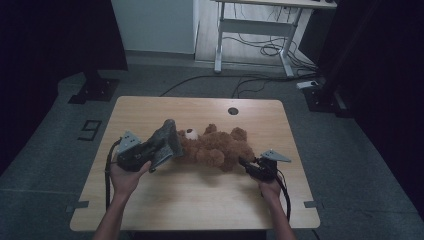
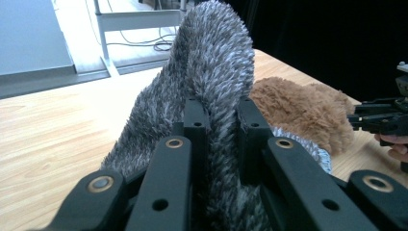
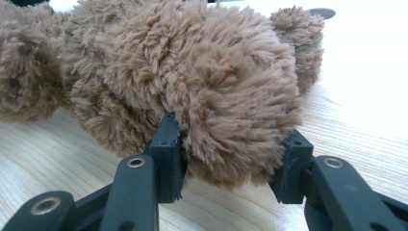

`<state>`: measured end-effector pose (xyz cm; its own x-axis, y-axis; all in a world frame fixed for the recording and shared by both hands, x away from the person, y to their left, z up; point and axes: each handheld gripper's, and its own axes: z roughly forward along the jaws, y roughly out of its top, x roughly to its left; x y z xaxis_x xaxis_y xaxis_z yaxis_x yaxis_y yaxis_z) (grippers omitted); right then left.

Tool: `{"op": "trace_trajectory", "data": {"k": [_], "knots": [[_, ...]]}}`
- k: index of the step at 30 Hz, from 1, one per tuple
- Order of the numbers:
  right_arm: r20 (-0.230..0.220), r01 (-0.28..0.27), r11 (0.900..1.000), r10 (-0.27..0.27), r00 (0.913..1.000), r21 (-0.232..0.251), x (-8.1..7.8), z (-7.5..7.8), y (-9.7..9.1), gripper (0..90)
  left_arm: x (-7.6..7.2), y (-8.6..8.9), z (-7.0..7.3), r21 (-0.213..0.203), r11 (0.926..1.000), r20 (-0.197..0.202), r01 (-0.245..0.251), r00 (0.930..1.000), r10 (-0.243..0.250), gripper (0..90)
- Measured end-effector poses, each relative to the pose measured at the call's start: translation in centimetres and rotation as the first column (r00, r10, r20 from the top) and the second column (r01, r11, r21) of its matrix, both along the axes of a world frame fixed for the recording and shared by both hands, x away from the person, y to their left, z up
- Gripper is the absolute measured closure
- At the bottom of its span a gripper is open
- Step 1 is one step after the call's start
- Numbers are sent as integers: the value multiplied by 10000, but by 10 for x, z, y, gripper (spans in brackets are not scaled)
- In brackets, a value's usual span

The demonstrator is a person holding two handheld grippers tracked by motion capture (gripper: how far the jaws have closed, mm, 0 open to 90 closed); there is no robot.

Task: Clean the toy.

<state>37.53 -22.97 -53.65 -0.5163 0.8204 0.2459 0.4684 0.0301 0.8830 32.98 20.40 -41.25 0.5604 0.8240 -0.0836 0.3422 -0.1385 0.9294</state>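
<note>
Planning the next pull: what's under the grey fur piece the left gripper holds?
Under the grey fur piece, pinched by the left gripper, the teddy bear's head end shows beside bare table. How much of the bear it covers cannot be seen.

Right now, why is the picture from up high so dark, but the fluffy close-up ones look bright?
High view: dim, only the table and floor behind catch light. Left gripper view: brighter, grey furry cloth sharp, jaws nearest the camera soft. Right gripper view: teddy bear well lit, the tabletop behind it washed out.
</note>
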Motion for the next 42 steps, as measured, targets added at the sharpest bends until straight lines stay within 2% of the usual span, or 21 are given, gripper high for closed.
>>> {"op": "trace_trajectory", "data": {"k": [4, 6, 7, 8, 9, 10, 11, 13, 14, 15, 16, 19, 24, 27, 28, 30, 32, 33, 37, 40, 42], "knots": [[-6, 6, 10000, -6, 10000, -1, 0, 0, 0, 546, 3, -4, 1, 91, 10000, -19, 3, 10000, -3, 777], [-36, -13, 10000, 13, 10000, 3, 0, -1, 1, 546, 11, -13, -2, 211, 9997, -108, 85, 9999, -83, 777], [-54, -29, 10000, 29, 10000, 8, 0, -1, 1, 547, 20, -27, -7, 304, 9993, -222, 213, 9995, -206, 777], [-54, -29, 10000, 29, 10000, 8, 0, -1, 1, 547, 20, -27, -7, 304, 9993, -222, 213, 9995, -206, 777], [-97, -54, 10000, 54, 9999, 45, 0, -1, 0, 549, 30, -45, -14, 434, 9980, -349, 463, 9984, -448, 777], [-97, -54, 10000, 54, 9999, 45, 0, -1, 0, 549, 30, -45, -14, 434, 9980, -349, 463, 9984, -448, 777], [-130, -84, 9999, 85, 9999, 71, 1, -1, 0, 552, 37, -66, -21, 797, 9939, -444, 760, 9964, -727, 776], [-152, -108, 9999, 110, 9998, 106, 1, -2, 0, 554, 41, -89, -29, 966, 9877, -645, 1227, 9911, -1169, 777], [-152, -108, 9999, 110, 9998, 106, 1, -2, 0, 554, 41, -89, -29, 966, 9877, -645, 1227, 9911, -1169, 777], [-158, -145, 9998, 147, 9998, 131, 1, -2, -1, 557, 43, -111, -37, 1169, 9796, -813, 1636, 9846, -1548, 777], [-178, -162, 9997, 165, 9997, 154, 1, -2, -1, 557, 44, -120, -42, 1331, 9743, -927, 1815, 9811, -1700, 776], [-200, -211, 9997, 214, 9996, 132, 1, -2, -2, 557, 46, -136, -58, 1843, 9671, -1090, 1754, 9815, -1573, 775], [-141, -334, 9993, 336, 9993, 151, 1, -3, -4, 568, 42, -125, -65, 1734, 9741, -1051, 1453, 9861, -1284, 775], [-147, -311, 9993, 314, 9994, 208, 1, -5, -5, 575, 34, -104, -58, 2112, 9723, -718, 999, 9937, -865, 775], [-147, -311, 9993, 314, 9994, 208, 1, -5, -5, 575, 34, -104, -58, 2112, 9723, -718, 999, 9937, -865, 775], [-148, -310, 9994, 312, 9994, 165, 1, -5, -5, 579, 31, -87, -52, 2154, 9747, -539, 595, 9973, -490, 775], [-157, -308, 9994, 311, 9994, 178, 1, -5, -5, 580, 31, -80, -50, 2150, 9756, -522, 453, 9980, -349, 774], [-158, -307, 9994, 310, 9994, 182, 1, -5, -5, 580, 33, -68, -50, 2102, 9775, -628, 186, 9980, -54, 774], [-163, -323, 9992, 327, 9993, 228, 2, -6, -5, 580, 35, -51, -57, 2056, 9785, -916, -140, 9952, 335, 772], [-184, -338, 9991, 343, 9992, 260, 2, -6, -5, 580, 34, -49, -58, 2018, 9794, -996, -80, 9946, 287, 773], [-198, -365, 9990, 370, 9991, 261, 1, -7, -5, 580, 32, -51, -52, 1911, 9815, -941, 76, 9955, 106, 773]]}}
